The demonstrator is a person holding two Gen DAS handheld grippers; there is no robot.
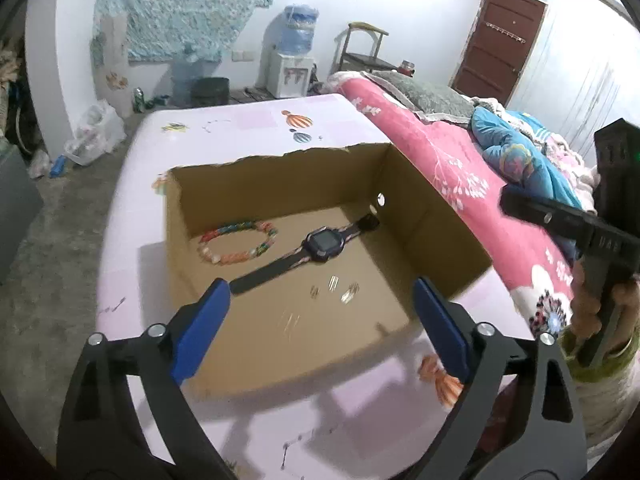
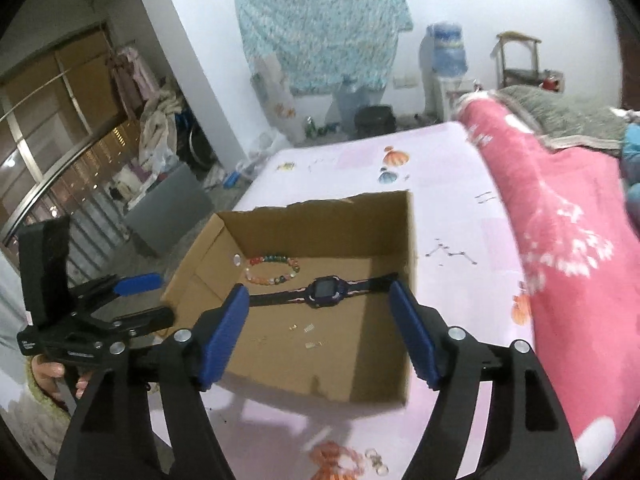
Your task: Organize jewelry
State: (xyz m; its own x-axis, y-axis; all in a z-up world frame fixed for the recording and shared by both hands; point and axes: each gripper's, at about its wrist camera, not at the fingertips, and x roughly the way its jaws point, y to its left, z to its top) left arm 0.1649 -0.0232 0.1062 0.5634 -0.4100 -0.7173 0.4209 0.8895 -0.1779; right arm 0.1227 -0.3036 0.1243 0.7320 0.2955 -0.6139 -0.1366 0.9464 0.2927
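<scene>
- An open cardboard box [image 1: 420, 216] sits on a table draped in a pale pink cloth [image 1: 240, 120], its far wall torn along the top edge; a bed with a pink floral cover [image 1: 460, 168] runs alongside the box, past its side wall with the round hole
- Inside the box, a dark-strapped watch [image 1: 320, 245] with a purple case lies flat and diagonal across the floor; its far strap end reaches the wall with the round hole
- A bracelet of coloured beads [image 1: 236, 242] lies in a ring on the box floor, just beside the watch but apart from it, on the side away from the bed
- Several small metallic pieces [image 1: 340, 290] are scattered on the box floor, nearer the front wall than the watch; what they are cannot be told
- The left gripper [image 1: 320, 316] hangs over the front of the box, blue pads spread wide, nothing between them
- The right gripper [image 2: 318, 332] hovers above the front of the box too, its pads well apart and empty; both tongs are clear of the watch
- A few more small items [image 2: 374, 462] rest on the cloth outside the box, before its front wall; they are blurred
</scene>
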